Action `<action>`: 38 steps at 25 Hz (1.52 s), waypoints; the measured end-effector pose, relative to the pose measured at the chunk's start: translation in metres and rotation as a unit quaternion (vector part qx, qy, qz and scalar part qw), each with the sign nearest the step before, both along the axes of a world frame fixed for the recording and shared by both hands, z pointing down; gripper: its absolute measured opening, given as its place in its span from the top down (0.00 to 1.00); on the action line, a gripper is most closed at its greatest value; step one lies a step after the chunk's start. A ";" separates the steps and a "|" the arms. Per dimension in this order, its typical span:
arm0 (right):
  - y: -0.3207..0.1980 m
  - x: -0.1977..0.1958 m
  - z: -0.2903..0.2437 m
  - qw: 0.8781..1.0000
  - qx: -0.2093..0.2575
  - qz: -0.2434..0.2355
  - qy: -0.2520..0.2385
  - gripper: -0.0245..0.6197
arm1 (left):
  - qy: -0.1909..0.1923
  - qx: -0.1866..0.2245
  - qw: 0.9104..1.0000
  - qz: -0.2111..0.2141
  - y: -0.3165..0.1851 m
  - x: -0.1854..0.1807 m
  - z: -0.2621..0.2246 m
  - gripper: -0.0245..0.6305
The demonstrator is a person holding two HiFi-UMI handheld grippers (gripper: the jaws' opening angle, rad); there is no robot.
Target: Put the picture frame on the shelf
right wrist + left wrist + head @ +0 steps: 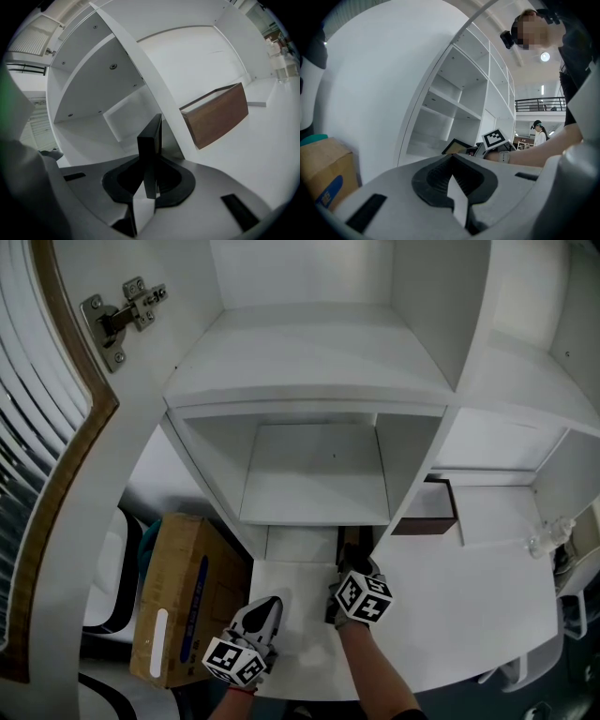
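A dark picture frame point(350, 542) stands on edge in my right gripper point(351, 566), which is shut on it. In the right gripper view the frame's black edge point(152, 140) rises upright between the pads of that gripper point(149, 185). It is at the mouth of the lowest compartment of the white shelf unit point(314, 474). From the left gripper view the frame point(457, 146) shows a tan face beside the right gripper's marker cube point(494, 139). My left gripper point(265, 607) point(452, 180) hangs lower left of it, shut and holding nothing.
A brown wooden box point(427, 507) point(215, 119) sits in the compartment to the right. A cardboard box point(178, 596) stands on the floor at the left. A cabinet door with a metal hinge point(127, 315) hangs open upper left. Clear glassware point(548, 538) stands far right.
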State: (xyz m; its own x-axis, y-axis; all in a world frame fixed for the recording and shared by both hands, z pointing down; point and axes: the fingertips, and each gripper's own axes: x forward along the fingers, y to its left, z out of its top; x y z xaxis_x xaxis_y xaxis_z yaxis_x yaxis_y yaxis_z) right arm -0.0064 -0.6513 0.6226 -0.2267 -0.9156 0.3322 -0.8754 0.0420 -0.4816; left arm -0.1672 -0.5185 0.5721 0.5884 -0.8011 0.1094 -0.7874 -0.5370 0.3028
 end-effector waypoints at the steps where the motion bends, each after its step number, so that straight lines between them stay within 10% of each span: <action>1: 0.000 0.000 0.000 1.000 0.000 0.001 -0.001 0.89 | -0.001 0.000 1.000 0.002 0.000 0.001 0.000 0.96; 24: 0.004 -0.008 0.011 0.997 -0.035 -0.042 -0.060 0.75 | 0.009 0.006 1.000 0.019 0.002 0.016 -0.008 0.96; 30: 0.015 -0.029 0.014 0.987 -0.056 -0.153 0.006 0.62 | 0.015 0.008 1.000 0.017 0.001 0.015 -0.011 0.96; 38: 0.031 -0.041 0.032 0.940 -0.095 -0.276 0.178 0.61 | 0.024 0.009 1.000 0.011 -0.001 0.011 -0.013 0.96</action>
State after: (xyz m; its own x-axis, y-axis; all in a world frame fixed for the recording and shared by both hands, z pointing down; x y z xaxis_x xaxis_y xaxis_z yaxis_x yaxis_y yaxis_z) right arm -0.0475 -0.6201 0.6542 -0.4924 -0.6086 0.6223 -0.8530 0.4796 -0.2059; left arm -0.1566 -0.5190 0.5592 0.6106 -0.7892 0.0663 -0.7600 -0.5604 0.3291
